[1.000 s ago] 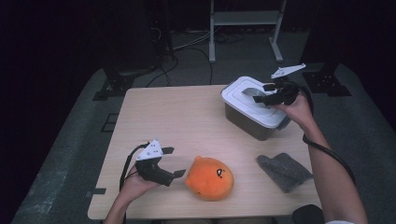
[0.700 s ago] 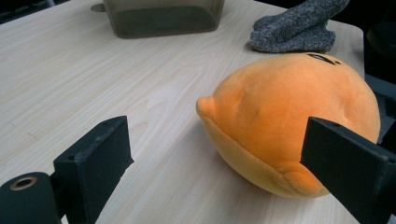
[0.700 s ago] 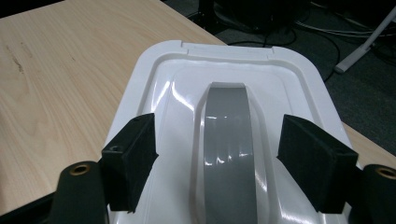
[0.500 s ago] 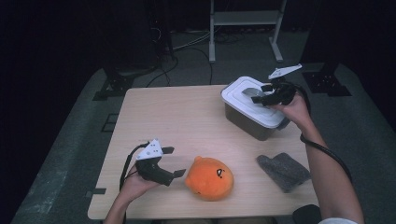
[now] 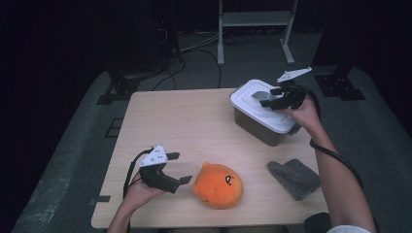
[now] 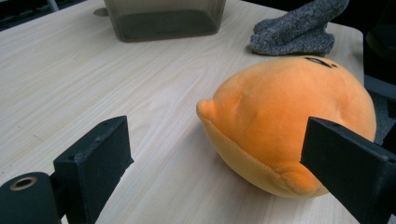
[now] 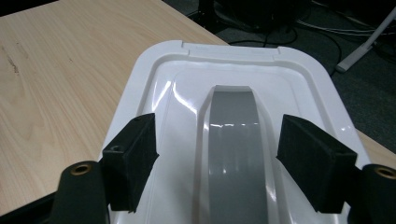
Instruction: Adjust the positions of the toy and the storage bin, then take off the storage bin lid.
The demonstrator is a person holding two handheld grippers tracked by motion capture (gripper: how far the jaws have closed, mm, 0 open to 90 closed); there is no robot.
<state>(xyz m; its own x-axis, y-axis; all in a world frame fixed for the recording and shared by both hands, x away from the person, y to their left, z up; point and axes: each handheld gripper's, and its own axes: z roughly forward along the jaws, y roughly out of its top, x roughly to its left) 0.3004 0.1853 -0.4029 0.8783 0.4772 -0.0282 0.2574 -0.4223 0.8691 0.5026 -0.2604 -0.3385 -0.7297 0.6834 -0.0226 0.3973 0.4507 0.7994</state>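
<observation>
A grey bin with a white lid (image 5: 262,107) stands at the table's far right. The lid (image 7: 243,112) has a grey handle strip (image 7: 233,140) down its middle. My right gripper (image 5: 268,98) hovers just over the lid, open, its jaws either side of the handle strip (image 5: 260,95) without touching it. An orange plush toy (image 5: 218,184) lies near the front edge. My left gripper (image 5: 180,167) rests open on the table just left of the plush (image 6: 289,121), nothing between its jaws.
A grey knitted cloth (image 5: 294,177) lies at the front right of the wooden table (image 5: 194,121); it also shows behind the plush as the cloth (image 6: 299,28). Dark floor, cables and a metal stand surround the table.
The right gripper has shifted slightly over the lid. The left hand and the plush have stayed put.
</observation>
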